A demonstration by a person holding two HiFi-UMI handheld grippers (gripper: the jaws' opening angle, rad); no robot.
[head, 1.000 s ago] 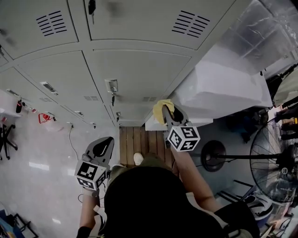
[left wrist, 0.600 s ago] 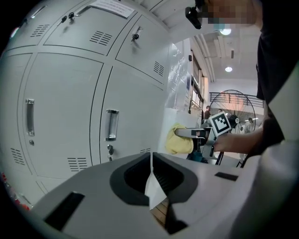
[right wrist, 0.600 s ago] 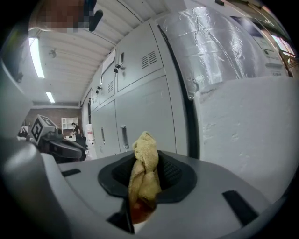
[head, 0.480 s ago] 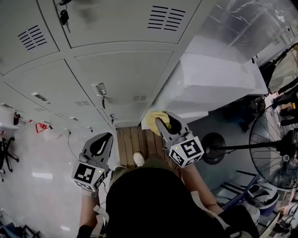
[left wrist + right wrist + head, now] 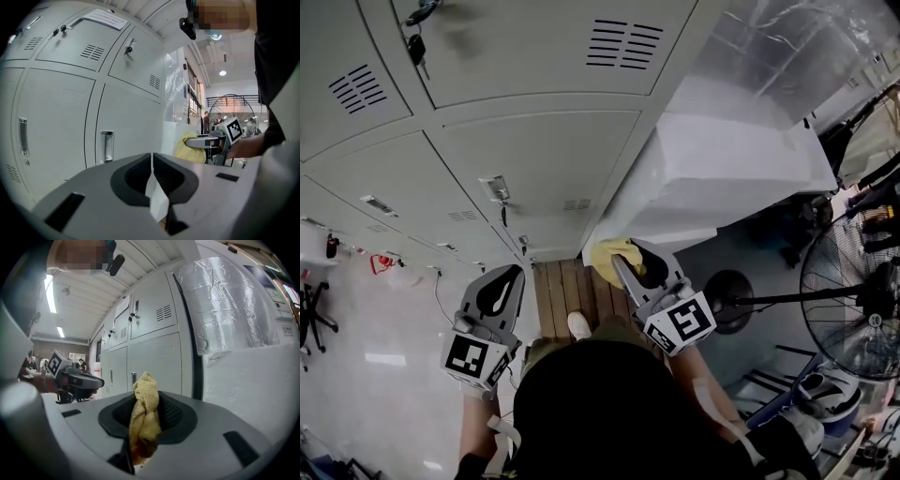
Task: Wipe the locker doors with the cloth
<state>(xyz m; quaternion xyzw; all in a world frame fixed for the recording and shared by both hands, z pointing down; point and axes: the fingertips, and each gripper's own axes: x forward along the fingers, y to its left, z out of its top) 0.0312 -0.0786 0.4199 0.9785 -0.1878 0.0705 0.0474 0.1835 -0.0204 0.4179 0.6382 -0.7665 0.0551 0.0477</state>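
Note:
Grey metal locker doors [image 5: 534,159] fill the upper left of the head view. My right gripper [image 5: 630,265] is shut on a bunched yellow cloth [image 5: 614,253], held just off the lockers' right end, near a white block; whether the cloth touches anything cannot be told. The cloth [image 5: 145,413] stands up between the jaws in the right gripper view, facing a locker door [image 5: 159,362]. My left gripper [image 5: 504,286] hangs lower left, jaws shut with nothing in them [image 5: 152,157]. It looks at a door [image 5: 131,126] and sees the cloth [image 5: 190,147] to its right.
A big white block [image 5: 731,169] with foil-wrapped bulk [image 5: 787,47] above it stands right of the lockers. A pedestal fan [image 5: 853,300] is at far right. I stand on a wooden pallet [image 5: 572,291]. Keys [image 5: 417,47] hang from an upper lock.
The right gripper with the cloth has come down and back toward me, away from the locker face. The left gripper has barely moved.

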